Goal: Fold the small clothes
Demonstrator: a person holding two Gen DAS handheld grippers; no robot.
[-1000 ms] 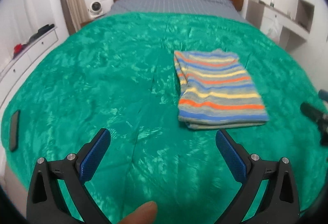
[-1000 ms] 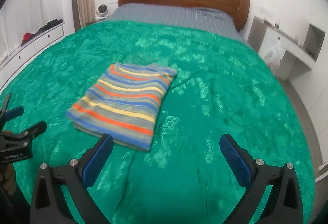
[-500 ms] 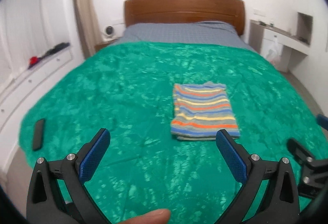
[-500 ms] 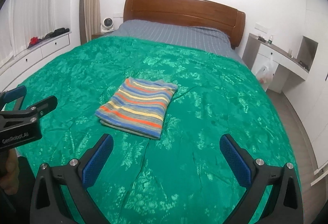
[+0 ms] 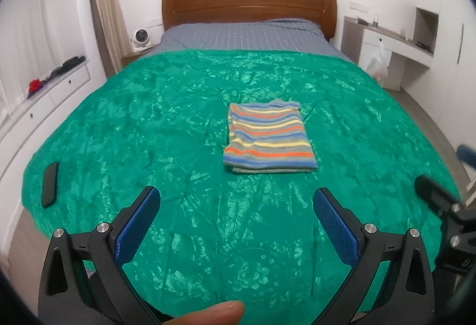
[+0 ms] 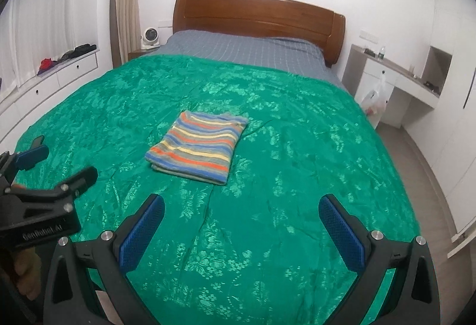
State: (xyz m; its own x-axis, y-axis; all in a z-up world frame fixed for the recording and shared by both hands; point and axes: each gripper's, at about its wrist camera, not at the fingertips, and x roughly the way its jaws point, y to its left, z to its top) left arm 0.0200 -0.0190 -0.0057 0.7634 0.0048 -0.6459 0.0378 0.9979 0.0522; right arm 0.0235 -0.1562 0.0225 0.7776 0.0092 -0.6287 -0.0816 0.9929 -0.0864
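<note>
Folded striped shirt (image 5: 269,138) lying flat on the green bedspread (image 5: 148,122), both grippers released.

Left gripper (image 5: 236,223) and right gripper (image 6: 241,228) hang spread and empty, well short of the shirt. A dark phone (image 5: 49,184) lies far left of the shirt, at the bedspread's edge. Wooden headboard (image 5: 248,5) stands beyond the shirt; nothing lies between grippers and shirt.

1. We read one printed label: white lettering on the black body of the left gripper (image 6: 53,176), seen at the left edge of the right wrist view. It looks like "GenRobot.AI", though the blur leaves the exact letters uncertain.
2. We see a trace of white marking on the right gripper (image 5: 446,206) at the far right of the left wrist view, too small to read.
</note>
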